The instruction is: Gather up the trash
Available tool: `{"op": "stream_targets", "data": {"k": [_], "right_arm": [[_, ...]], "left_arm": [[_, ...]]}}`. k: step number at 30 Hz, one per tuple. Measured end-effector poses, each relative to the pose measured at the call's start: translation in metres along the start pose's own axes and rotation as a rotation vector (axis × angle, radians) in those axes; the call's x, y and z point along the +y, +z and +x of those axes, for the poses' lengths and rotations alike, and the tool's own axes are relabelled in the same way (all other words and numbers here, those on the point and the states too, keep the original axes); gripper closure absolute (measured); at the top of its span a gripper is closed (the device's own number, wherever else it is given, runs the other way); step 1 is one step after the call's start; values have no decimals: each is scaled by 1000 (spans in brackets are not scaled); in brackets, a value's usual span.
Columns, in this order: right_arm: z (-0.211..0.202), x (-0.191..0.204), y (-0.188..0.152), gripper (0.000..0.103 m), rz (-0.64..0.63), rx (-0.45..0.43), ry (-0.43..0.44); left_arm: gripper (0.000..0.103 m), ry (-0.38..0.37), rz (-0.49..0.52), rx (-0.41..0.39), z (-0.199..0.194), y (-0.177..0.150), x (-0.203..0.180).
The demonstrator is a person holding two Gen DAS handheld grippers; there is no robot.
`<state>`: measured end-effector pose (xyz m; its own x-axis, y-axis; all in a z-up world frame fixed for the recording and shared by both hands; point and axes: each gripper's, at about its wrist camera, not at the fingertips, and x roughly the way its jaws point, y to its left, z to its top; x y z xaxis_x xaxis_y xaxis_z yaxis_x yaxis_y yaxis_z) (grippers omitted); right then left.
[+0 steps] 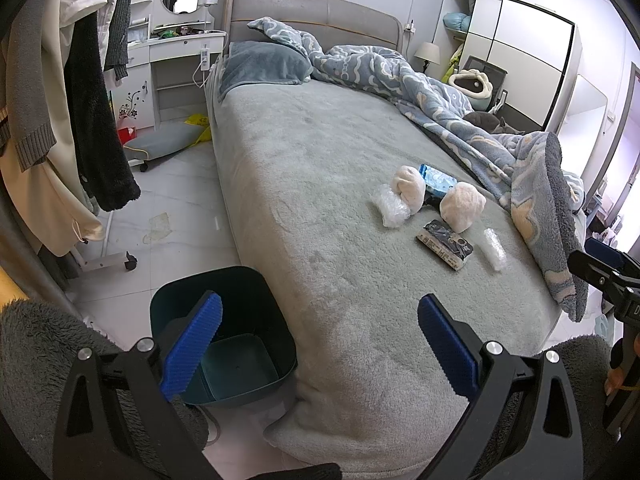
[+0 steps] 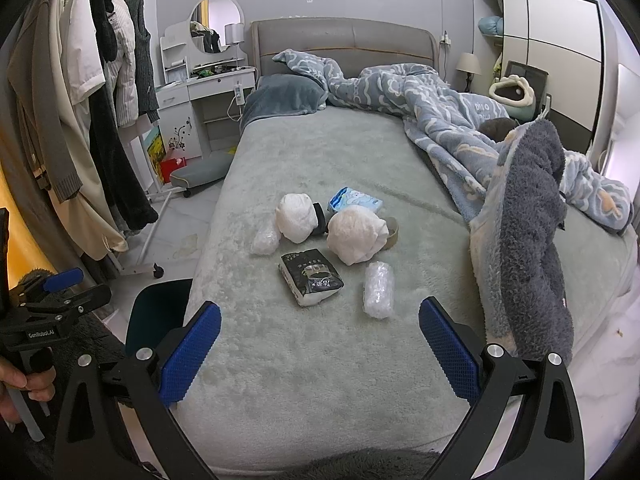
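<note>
Trash lies on the grey-green bed (image 2: 320, 360): two white crumpled wads (image 2: 296, 216) (image 2: 354, 238), two clear bubble-wrap rolls (image 2: 378, 290) (image 2: 265, 242), a black tissue pack (image 2: 310, 276), a blue packet (image 2: 354, 199) and a tape roll (image 2: 394, 232). The same pile shows in the left wrist view (image 1: 436, 216). A dark teal bin (image 1: 224, 336) stands empty on the floor by the bed's foot corner. My left gripper (image 1: 320, 344) is open over the bin and bed edge. My right gripper (image 2: 320, 348) is open, short of the pile.
A blue patterned blanket (image 2: 520, 200) is heaped along the bed's right side. A clothes rack with hanging coats (image 2: 80, 120) stands left on white floor tiles. A white dressing table (image 2: 208, 92) and a cushioned stool (image 2: 200, 174) are beyond it. A wardrobe (image 2: 552, 52) stands at right.
</note>
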<state>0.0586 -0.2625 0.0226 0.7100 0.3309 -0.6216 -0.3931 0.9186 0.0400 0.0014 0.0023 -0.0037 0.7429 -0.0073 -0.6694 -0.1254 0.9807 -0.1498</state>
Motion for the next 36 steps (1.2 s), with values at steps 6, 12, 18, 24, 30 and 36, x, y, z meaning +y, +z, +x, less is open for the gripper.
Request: {"op": "stream_targets", "data": {"k": [6, 12, 18, 24, 30, 36], "right_arm": [[0, 0, 0, 3, 1, 0, 0], [1, -1, 0, 3, 2, 2, 1], [1, -1, 2, 3, 4, 3, 2], [2, 0, -2, 3, 3, 3, 2], [2, 0, -1, 3, 4, 4, 1], [4, 3, -7, 3, -8, 8, -9]], "left_arm": [[3, -1, 0, 1, 0, 0, 0], [3, 2, -2, 3, 1, -1, -1], [3, 1, -4, 7, 2, -4, -2], [3, -1, -5, 9, 2, -4, -1], [3, -1, -5, 9, 3, -4, -1], [3, -10, -4, 8, 3, -6, -1]]}}
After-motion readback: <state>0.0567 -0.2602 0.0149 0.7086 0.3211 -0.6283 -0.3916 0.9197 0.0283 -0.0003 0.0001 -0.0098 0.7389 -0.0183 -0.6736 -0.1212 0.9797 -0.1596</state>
